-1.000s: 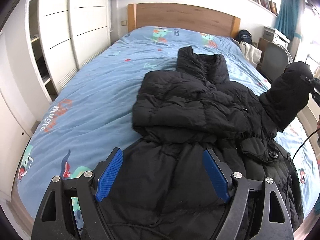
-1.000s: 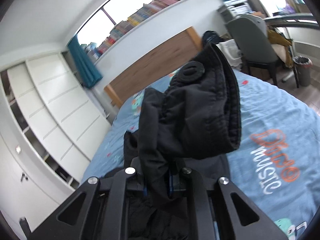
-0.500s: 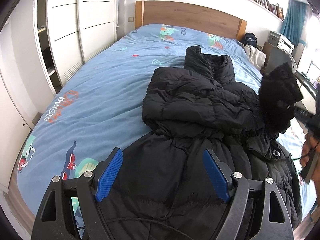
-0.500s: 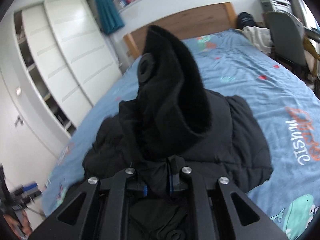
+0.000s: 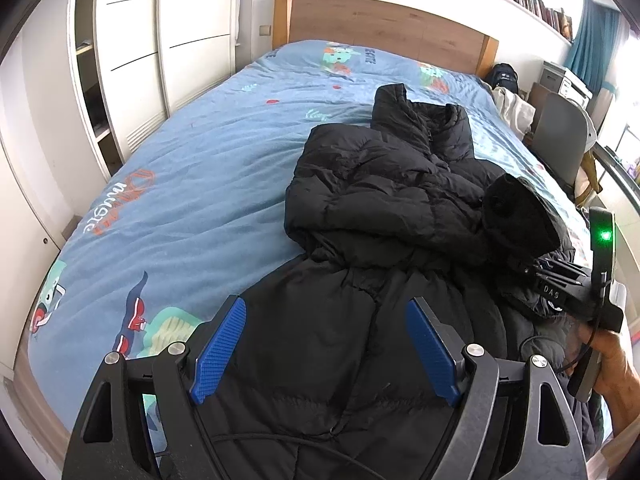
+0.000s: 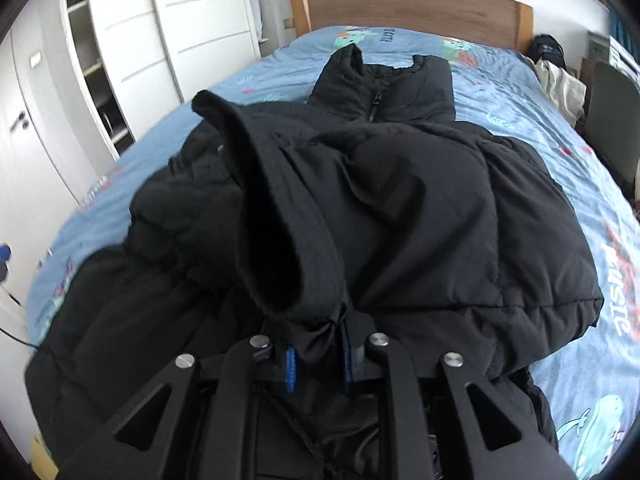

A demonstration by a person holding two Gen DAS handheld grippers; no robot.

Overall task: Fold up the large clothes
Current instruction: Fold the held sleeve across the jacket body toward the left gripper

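Left tongs [image 5: 326, 346]: mine, spread wide, gripping nothing, over the coat's [image 5: 384, 216] hem.
Right tongs [image 6: 318, 364]: I pinch the cuff [image 6: 272, 216] above the coat.
Bed [image 5: 192, 184]: under coat.

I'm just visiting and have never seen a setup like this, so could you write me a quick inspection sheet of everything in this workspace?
Surface: bed with a blue cartoon-print cover.
Job's things: black puffer coat lying on the bed, collar toward the wooden headboard; its sleeve cuff is lifted over the coat's body.
Clutter: dark bag and pale cloth beside the bed's far corner.
Grippers: left tool open, over the coat's lower part; right tool shut on the sleeve cuff.
Cables: thin black cable by the left tool.
Surroundings: white wardrobe, grey chair, bookshelf, teal curtains.
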